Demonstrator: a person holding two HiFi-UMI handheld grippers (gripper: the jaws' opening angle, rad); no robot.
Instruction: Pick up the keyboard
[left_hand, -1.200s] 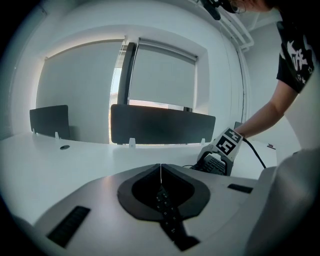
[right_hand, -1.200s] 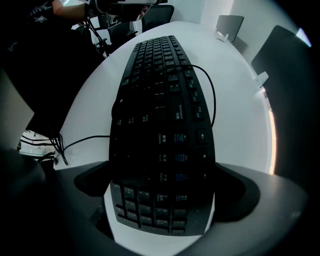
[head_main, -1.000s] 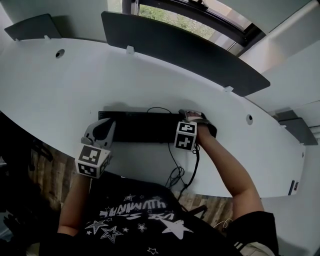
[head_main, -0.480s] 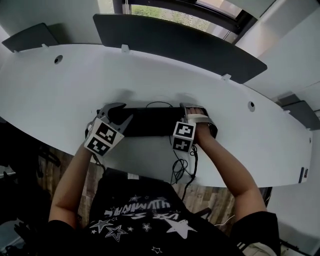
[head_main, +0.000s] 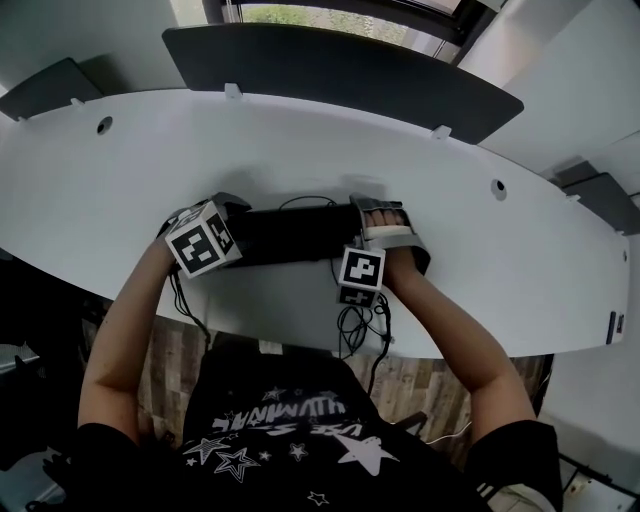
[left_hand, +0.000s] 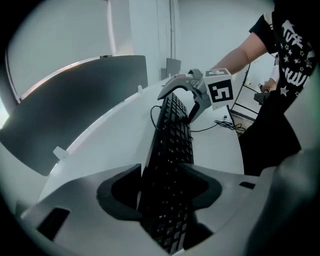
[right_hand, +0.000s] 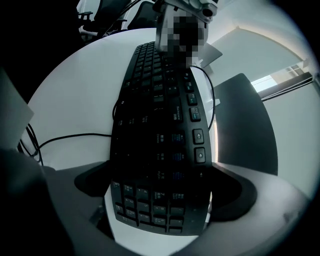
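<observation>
A black keyboard (head_main: 295, 232) lies across the white desk (head_main: 300, 140) near its front edge. My left gripper (head_main: 228, 212) is at the keyboard's left end. Its jaws have just been opening and stand wide, with that end (left_hand: 167, 200) between them and a gap on one side. My right gripper (head_main: 380, 215) straddles the right end. In the right gripper view the keyboard (right_hand: 160, 150) fills the span between both jaws of the right gripper (right_hand: 160, 195), which are shut on it. The left gripper view also shows the right gripper (left_hand: 192, 97) clamped on the far end.
The keyboard's black cable (head_main: 352, 325) runs off the front edge and hangs in loops. A dark divider panel (head_main: 340, 65) stands along the desk's back edge. Two round cable holes (head_main: 104, 125) (head_main: 497, 186) sit in the desktop. Wooden floor shows below the desk.
My left gripper has moved from the desk's front edge up to the keyboard's left end, rolled over, and opened its jaws around that end. The right gripper has stayed on the right end.
</observation>
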